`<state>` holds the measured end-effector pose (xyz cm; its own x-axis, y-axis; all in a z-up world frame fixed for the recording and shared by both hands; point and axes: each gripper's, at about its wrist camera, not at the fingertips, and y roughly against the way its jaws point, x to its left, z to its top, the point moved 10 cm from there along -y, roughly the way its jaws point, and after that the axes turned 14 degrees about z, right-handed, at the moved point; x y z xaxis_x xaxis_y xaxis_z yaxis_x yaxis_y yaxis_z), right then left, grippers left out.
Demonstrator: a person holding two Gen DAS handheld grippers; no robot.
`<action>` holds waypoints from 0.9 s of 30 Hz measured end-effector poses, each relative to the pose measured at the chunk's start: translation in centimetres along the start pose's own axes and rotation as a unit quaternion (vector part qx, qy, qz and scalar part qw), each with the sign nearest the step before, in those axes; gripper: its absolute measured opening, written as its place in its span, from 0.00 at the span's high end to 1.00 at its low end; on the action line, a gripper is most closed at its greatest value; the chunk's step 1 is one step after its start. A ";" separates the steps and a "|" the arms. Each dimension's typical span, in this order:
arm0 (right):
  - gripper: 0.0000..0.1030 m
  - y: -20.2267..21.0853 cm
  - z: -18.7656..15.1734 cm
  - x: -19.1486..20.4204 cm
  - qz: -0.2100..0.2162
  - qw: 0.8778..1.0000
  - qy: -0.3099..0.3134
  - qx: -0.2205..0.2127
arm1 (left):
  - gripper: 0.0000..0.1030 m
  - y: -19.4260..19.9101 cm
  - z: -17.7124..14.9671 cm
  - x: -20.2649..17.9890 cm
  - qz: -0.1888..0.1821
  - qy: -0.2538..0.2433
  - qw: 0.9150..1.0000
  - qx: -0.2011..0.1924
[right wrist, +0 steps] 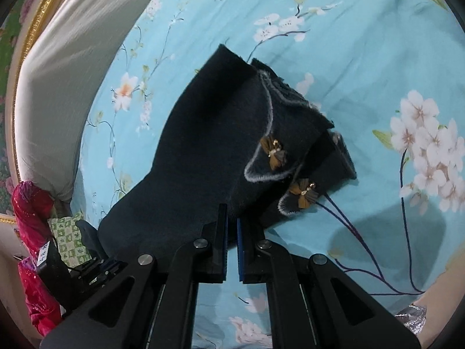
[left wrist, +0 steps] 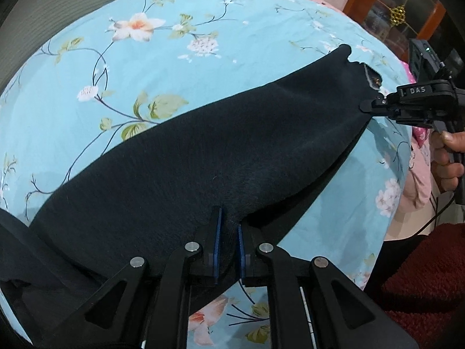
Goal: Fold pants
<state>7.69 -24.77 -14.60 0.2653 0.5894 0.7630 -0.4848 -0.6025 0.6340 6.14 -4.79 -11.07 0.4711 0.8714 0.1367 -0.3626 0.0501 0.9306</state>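
Dark pants (left wrist: 203,160) lie stretched across a blue floral bed sheet (left wrist: 174,58). In the left wrist view my left gripper (left wrist: 229,224) is shut on a bunched fold of their near edge, with cloth filling the gap between the blue pads. At the right, my right gripper (left wrist: 364,107) pinches the far end of the same edge. In the right wrist view the pants (right wrist: 203,145) show grey-trimmed pockets with two small brown bows (right wrist: 274,151). There my right gripper (right wrist: 231,218) is shut on the cloth's near edge. The left gripper (right wrist: 98,261) shows dimly at lower left.
A person's hand (left wrist: 447,157) holds the right gripper's handle beyond the bed's edge, above a dark red garment (left wrist: 421,276). A cream padded headboard with gold trim (right wrist: 58,87) borders the sheet (right wrist: 363,58). Pink shiny fabric (right wrist: 32,218) sits at lower left. A wooden cabinet (left wrist: 392,5) stands behind.
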 end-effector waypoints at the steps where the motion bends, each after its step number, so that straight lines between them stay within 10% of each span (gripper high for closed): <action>1: 0.91 -0.1 0.0 0.1 -0.004 1.000 0.005 0.006 | 0.86 0.1 0.0 0.1 -0.003 0.007 1.000 0.003; 8: 0.51 0.7 -0.4 3.0 -0.048 0.992 0.111 0.030 | 0.60 1.8 -1.2 3.1 -0.001 0.097 0.995 0.013; 13: 0.51 0.9 -1.8 6.1 -0.055 0.974 0.212 0.058 | 0.52 3.4 -2.5 7.7 0.028 0.200 0.979 0.019; 27: 0.51 -8.9 -9.7 17.9 0.068 0.893 0.396 0.204 | 0.25 3.9 -4.2 21.5 0.140 0.415 0.894 0.089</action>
<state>8.71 -3.65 -7.85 -0.5239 0.5936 0.6108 -0.0814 -0.7488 0.6578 11.49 16.19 -5.96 -0.4046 0.9034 0.1422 -0.2043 -0.2409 0.9488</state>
